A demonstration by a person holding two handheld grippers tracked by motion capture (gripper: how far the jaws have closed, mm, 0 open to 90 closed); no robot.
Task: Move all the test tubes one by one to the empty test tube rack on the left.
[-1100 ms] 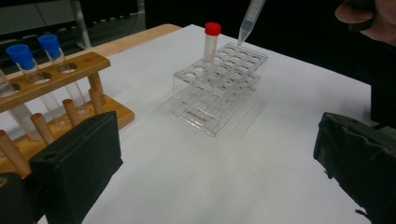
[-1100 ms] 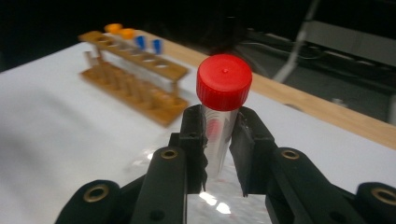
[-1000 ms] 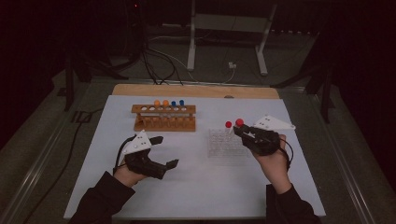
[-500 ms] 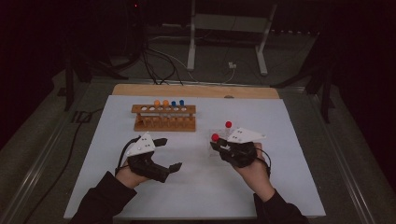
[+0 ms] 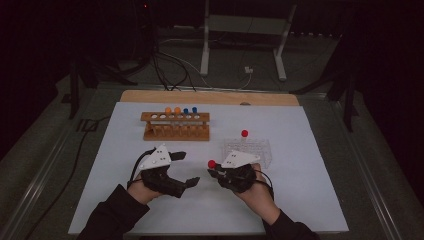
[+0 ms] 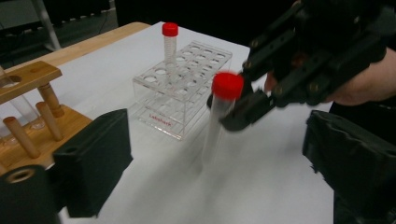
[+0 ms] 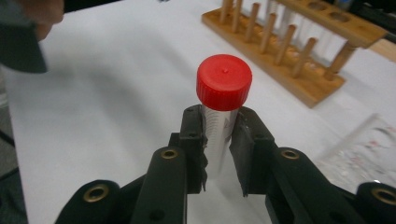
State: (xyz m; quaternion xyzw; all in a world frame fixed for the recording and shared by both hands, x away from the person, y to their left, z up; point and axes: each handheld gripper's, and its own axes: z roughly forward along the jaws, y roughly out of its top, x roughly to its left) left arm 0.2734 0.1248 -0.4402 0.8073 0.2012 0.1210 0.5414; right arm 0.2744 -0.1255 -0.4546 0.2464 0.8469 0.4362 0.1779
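My right gripper [image 5: 214, 171] is shut on a clear tube with a red cap [image 5: 212, 163], held upright just above the white table. In the right gripper view the pads pinch the tube [image 7: 223, 81] right under its cap. My left gripper [image 5: 186, 169] is open, a short way to the left, its jaws pointing at the tube. Its jaws have just been closing a little, with nothing between them. In the left gripper view the tube [image 6: 224, 88] stands ahead of the two black jaws. A second red-capped tube [image 5: 244, 133] stands in the clear plastic rack [image 5: 257, 150].
A wooden rack [image 5: 176, 125] behind the left hand holds orange-capped and blue-capped tubes. The white mat [image 5: 310, 200] ends near the front, with a wooden strip [image 5: 210, 96] at the back. Cables and a metal stand lie beyond the table.
The right hand has come left and down from over the clear rack, carrying the red-capped tube toward the left gripper. The left hand has stayed put, its jaws slightly narrower.
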